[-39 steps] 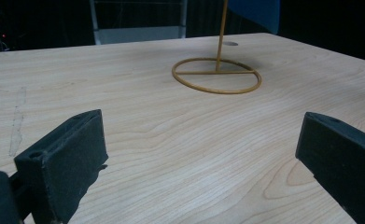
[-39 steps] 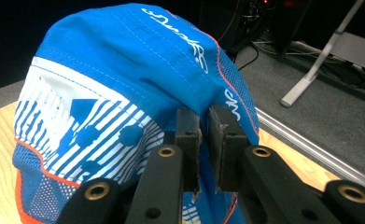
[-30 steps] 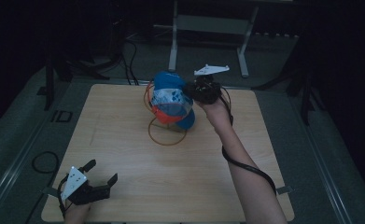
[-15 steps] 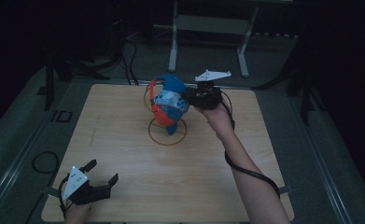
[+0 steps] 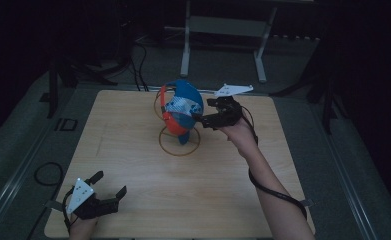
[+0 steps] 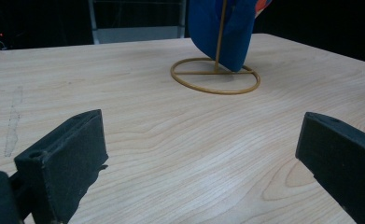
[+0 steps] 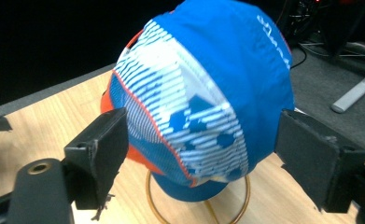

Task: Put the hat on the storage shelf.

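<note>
A blue, white and orange cap (image 5: 183, 107) hangs on a gold wire stand (image 5: 179, 142) near the table's far middle. My right gripper (image 5: 203, 119) is just right of the cap, open, its tips at the cap's side. In the right gripper view the cap (image 7: 203, 93) sits between and beyond the wide-apart jaws of the right gripper (image 7: 203, 144), above the stand's ring (image 7: 194, 210). My left gripper (image 5: 110, 182) rests open at the near left corner. In the left gripper view, that gripper (image 6: 199, 140) faces the stand's ring (image 6: 215, 77) and the cap's blue lower edge (image 6: 222, 28).
The wooden table (image 5: 133, 200) stands on a grey floor in a dark room. A grey metal frame (image 5: 223, 30) stands beyond the far edge. Black cables (image 5: 45, 172) lie on the floor at the left.
The cap has swung on its stand from a broad, rounded shape to a narrower, more upright one. My right gripper has come slightly nearer and lower. The left gripper has stayed put.
</note>
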The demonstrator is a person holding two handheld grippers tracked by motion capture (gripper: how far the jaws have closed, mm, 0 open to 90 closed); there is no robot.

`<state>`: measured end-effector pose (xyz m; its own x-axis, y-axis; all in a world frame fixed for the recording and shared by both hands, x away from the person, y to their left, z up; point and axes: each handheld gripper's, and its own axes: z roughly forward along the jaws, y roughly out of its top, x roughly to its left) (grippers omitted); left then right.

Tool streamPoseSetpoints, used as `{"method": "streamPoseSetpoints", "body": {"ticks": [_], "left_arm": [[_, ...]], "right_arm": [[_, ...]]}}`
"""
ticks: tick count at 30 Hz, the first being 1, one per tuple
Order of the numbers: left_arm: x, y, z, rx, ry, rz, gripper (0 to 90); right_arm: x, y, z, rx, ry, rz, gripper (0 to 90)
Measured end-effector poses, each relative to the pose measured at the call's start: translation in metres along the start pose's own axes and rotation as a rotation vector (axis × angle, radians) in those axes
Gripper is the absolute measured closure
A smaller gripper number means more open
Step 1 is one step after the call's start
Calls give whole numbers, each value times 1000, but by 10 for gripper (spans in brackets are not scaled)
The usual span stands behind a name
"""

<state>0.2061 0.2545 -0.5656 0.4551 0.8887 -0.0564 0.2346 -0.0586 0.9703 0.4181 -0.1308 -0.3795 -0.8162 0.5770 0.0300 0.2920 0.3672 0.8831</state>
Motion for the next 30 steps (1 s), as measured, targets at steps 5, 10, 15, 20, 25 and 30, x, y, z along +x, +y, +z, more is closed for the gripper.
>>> {"method": "streamPoseSetpoints", "body": {"ticks": [5, 10, 15, 20, 25, 30], "left_arm": [[0, 0, 0, 4, 1, 1, 22], [0, 0, 1, 4, -1, 2, 22], [0, 0, 1, 7, -2, 3, 22], [0, 0, 1, 3, 0, 3, 22], [0, 0, 0, 2, 0, -1, 22], [0, 0, 0, 5, 2, 3, 22]], "right_arm": [[4, -15, -1, 2, 1, -42, 134], [7, -32, -3, -15, 23, -40, 133], [10, -51, -7, -23, 17, -35, 132], [13, -71, -8, -15, 28, -33, 130], [16, -92, -8, -10, 40, -18, 130], [18, -110, -8, 0, 50, -9, 130]]}}
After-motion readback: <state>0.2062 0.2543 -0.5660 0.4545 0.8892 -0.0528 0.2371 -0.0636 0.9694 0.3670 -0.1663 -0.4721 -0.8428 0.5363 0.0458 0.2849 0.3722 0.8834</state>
